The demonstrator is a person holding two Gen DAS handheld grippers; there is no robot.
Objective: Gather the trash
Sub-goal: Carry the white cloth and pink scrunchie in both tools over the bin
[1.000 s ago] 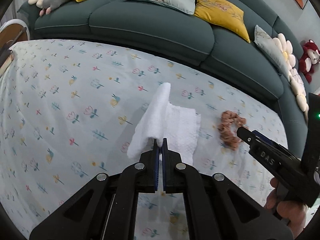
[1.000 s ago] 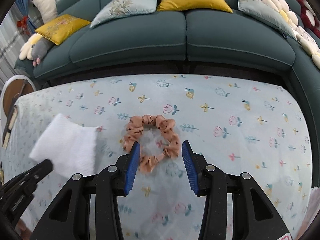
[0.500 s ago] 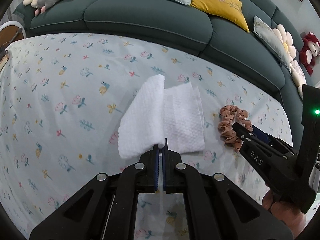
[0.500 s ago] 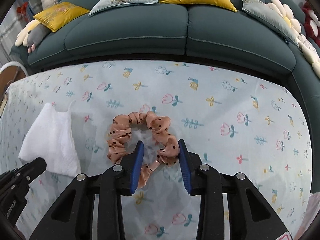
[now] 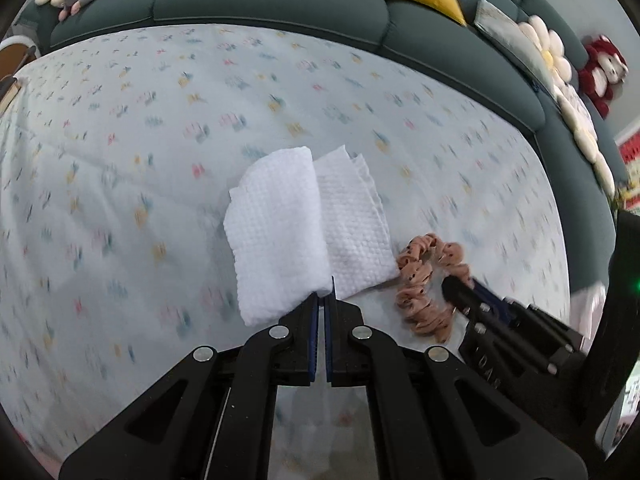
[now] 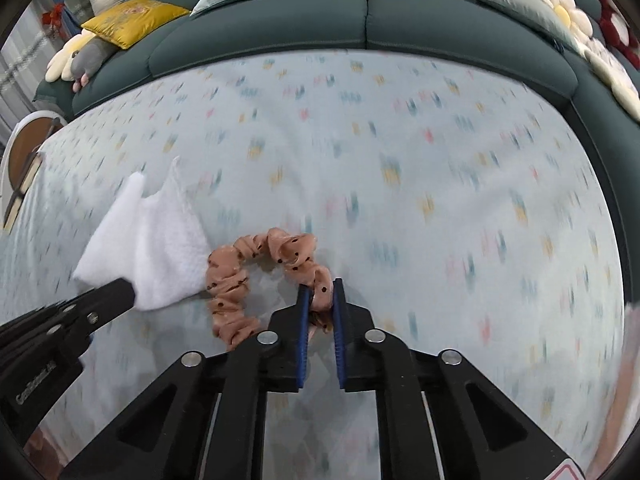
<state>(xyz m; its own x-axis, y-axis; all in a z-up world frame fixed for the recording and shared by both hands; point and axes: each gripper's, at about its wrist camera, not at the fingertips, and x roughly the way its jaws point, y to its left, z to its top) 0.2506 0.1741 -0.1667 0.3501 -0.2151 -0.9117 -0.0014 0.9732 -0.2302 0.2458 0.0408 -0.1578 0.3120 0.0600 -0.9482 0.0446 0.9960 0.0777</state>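
Note:
A white paper towel (image 5: 280, 240) hangs folded from my left gripper (image 5: 323, 298), which is shut on its lower edge. The towel's right half brushes a peach scrunchie with dark dots (image 5: 416, 276) lying on the flowered tablecloth (image 5: 120, 160). In the right wrist view my right gripper (image 6: 320, 292) is closing its jaws on the scrunchie (image 6: 232, 276). The blue pads (image 6: 303, 312) pinch its right-hand loop while the rest trails to the left. The towel (image 6: 160, 248) and the left gripper (image 6: 120, 292) show at the left there. The right gripper (image 5: 456, 288) appears at the lower right of the left wrist view.
A dark teal sofa (image 6: 360, 24) curves round the far side of the table, with yellow and grey cushions (image 6: 132, 16) and plush toys (image 5: 600, 72) on it. A round wooden stool (image 6: 20, 160) stands off the left edge.
The right gripper's jaws closed onto the scrunchie's loop. Both grippers moved across the table, and the towel swung over until it touches the scrunchie.

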